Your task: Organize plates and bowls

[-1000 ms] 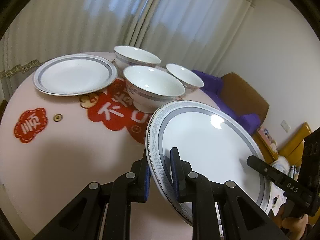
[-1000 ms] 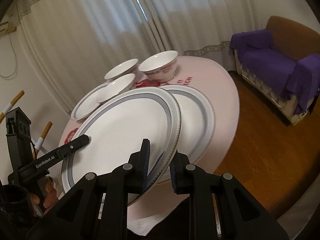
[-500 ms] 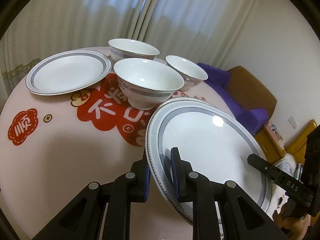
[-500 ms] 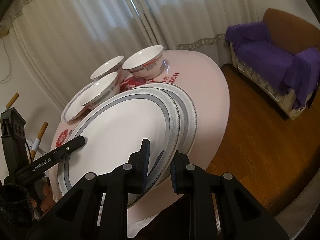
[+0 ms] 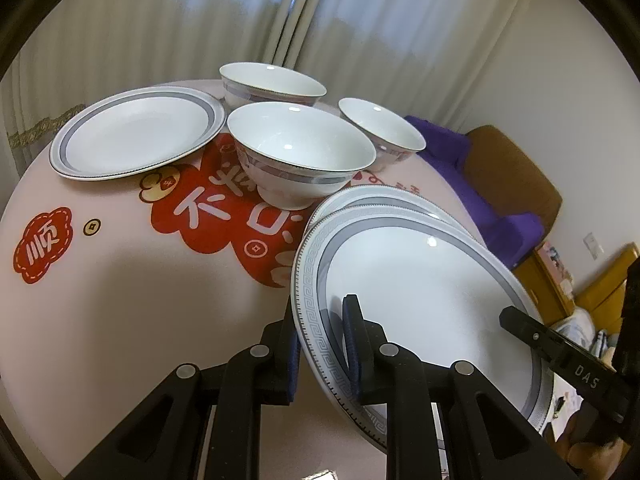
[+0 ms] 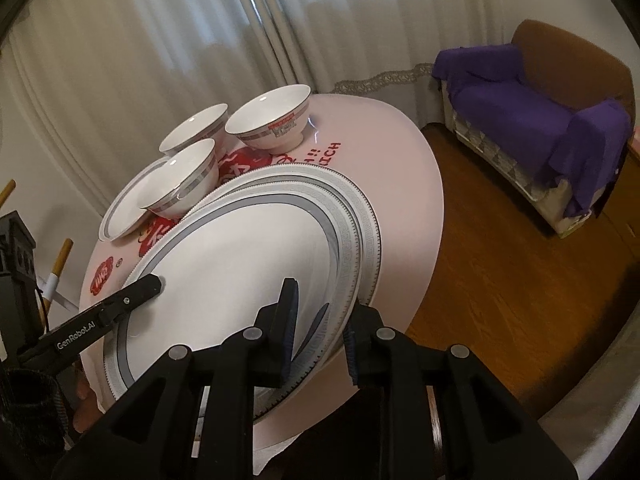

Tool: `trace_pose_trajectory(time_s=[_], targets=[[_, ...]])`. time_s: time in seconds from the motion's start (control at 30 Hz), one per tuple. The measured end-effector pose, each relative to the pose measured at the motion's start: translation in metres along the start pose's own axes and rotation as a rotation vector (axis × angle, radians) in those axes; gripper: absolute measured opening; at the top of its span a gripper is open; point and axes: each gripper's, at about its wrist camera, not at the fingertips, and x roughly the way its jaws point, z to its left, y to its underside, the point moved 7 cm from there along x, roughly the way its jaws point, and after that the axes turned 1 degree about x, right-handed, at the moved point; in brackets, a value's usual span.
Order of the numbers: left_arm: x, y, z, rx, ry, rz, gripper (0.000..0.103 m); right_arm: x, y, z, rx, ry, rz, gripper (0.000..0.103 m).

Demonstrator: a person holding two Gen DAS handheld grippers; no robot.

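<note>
Gripping the near rim of the top plate, the left gripper has its jaws nearly closed on it. One blue pad lies on the plate's face, and the other is partly hidden beneath the patterned border.

The right gripper straddles the opposite rim, and its jaws have just been easing apart with the rim between them. One finger sits over the face and the other lies below the edge. Whether its pads press on the china cannot be told, because the rim covers the contact.

The top plate lies over a second plate of the same pattern on the pink round table, at the edge nearer the cameras. Only a crescent of the lower plate's border shows, so it is unclear whether the two sit flush.

Beyond them stand three bowls: the near bowl, the back bowl and the right bowl. A third plate lies to their left.

In the right wrist view the near bowl hides much of that third plate. Red printed patches on the tablecloth are partly covered by the crockery.
</note>
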Motion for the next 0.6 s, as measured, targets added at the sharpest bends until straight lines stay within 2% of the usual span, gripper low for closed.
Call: trace_pose_trajectory(time_s=[0.5,0.6], targets=[[0.003,-0.005,-0.003,0.027,-0.047,0.012,0.019,0.007,-0.004,0.008,-0.053,0.143,0.013,0.027],[0.004,-0.005,-0.004,0.034,-0.050,0.009,0.020,0.008,-0.004,0.011,-0.080,0.177,0.008,0.031]])
